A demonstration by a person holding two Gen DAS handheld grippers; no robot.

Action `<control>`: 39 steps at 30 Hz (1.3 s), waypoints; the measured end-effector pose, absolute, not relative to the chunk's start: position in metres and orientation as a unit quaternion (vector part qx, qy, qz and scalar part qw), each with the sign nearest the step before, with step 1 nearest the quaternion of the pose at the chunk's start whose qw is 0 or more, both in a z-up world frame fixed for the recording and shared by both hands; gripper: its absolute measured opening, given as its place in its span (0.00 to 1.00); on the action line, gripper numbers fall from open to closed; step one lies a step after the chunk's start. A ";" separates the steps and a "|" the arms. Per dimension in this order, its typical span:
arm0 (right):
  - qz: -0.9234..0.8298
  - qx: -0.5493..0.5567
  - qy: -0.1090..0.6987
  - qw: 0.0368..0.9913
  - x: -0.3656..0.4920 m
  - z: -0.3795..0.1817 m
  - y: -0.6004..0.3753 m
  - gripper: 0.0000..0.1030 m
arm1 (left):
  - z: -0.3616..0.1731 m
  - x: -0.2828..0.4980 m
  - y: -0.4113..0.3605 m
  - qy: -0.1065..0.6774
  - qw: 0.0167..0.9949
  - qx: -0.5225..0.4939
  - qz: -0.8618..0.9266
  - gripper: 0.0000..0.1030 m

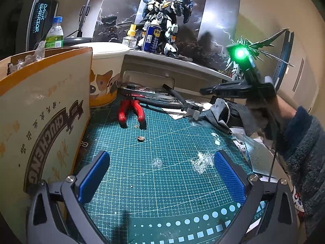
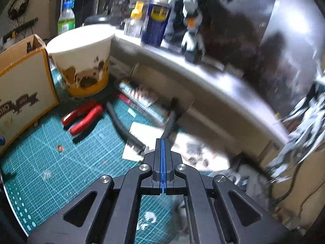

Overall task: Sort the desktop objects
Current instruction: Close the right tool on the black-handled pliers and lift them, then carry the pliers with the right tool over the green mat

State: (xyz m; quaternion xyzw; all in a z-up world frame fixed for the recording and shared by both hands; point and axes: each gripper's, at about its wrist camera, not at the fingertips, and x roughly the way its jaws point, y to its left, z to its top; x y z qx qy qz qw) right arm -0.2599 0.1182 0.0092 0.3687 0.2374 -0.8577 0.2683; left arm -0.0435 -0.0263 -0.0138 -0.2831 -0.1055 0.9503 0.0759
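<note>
Left gripper point(image 1: 160, 174) jaws wide apart, empty; right gripper point(image 2: 163, 142) jaws together, empty.

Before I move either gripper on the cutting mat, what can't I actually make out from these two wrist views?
- Orange-trimmed cardboard box: contents hidden by its own wall in both views.
- Dog-print paper bucket: inside hidden below the rim.
- Black-handled pliers: head blocked by the shut right gripper; view blurred.
- Red-handled pliers: jaws hidden under the clutter behind.
- Grey cloth heap: whatever lies underneath.

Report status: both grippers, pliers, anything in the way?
Left gripper open, empty above mat. Right gripper shut, nothing visible between pads. Red pliers untouched beside cardboard box.
</note>
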 end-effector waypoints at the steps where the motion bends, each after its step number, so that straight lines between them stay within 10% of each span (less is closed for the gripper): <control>1: -0.854 0.375 0.237 0.273 -0.263 0.005 0.118 0.14 | -0.014 -0.044 -0.026 -0.105 0.076 -0.285 0.950 1.00; 4: -0.841 0.390 0.245 0.283 -0.275 -0.006 0.117 0.50 | -0.015 -0.044 -0.024 -0.103 0.079 -0.287 0.949 1.00; 15: -0.743 0.481 0.329 0.330 -0.325 -0.054 0.084 0.57 | -0.024 -0.056 -0.022 -0.102 0.081 -0.301 0.945 1.00; 21: -0.714 0.518 0.305 0.359 -0.335 -0.070 0.086 0.35 | -0.029 -0.063 -0.024 -0.108 0.079 -0.309 0.942 1.00; 39: -0.800 0.479 0.177 0.315 -0.286 -0.009 0.107 0.23 | -0.024 -0.056 -0.018 -0.099 0.080 -0.304 0.944 1.00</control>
